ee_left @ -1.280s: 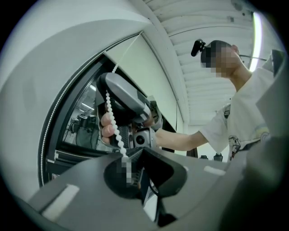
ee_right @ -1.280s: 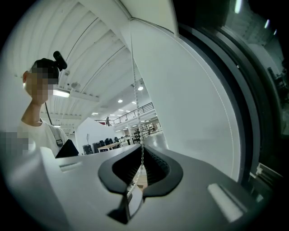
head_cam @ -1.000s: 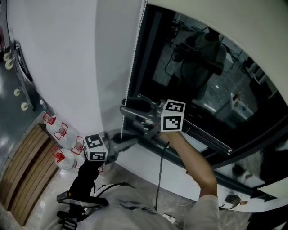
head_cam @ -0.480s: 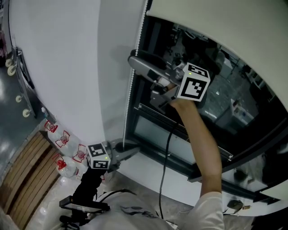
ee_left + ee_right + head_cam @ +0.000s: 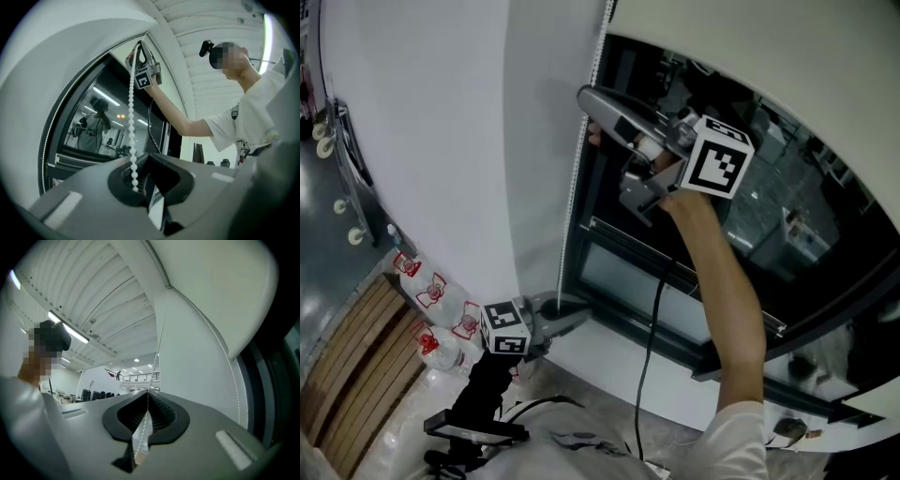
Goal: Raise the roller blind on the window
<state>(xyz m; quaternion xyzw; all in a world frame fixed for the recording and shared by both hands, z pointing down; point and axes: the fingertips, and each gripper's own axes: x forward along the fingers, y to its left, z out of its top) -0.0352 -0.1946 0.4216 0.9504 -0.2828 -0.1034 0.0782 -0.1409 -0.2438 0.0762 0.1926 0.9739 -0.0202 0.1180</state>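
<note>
Climbing from low near the left gripper to well up the window's left edge, the right gripper has spent the last second moving to a spot high on the chain. Its jaws stood wide on the way. Now they are closing, and its own view shows them drawn together with the beaded chain running along the seam between the pads. A fresh, higher grip is being taken.

The left gripper has stayed low, by the bottom corner of the window frame. Its view shows the chain hanging down into its jaws and vanishing between the pads, which look clamped on it. From there the strand runs up to the right gripper.

The blind covers only the upper part of the glass. In the head view its lower edge sits above the right gripper, with dark pane bare beneath. That edge shows no clear change from a second ago.

Judging from this, the step in hand is the regrip in a hand-over-hand pull. With the upper hold made, the left gripper would likely have to let go before the right one hauls down, or the chain cannot run. Which strand of the loop raises the blind cannot be told here. Beads slipping through the pads look like the main risk.
</note>
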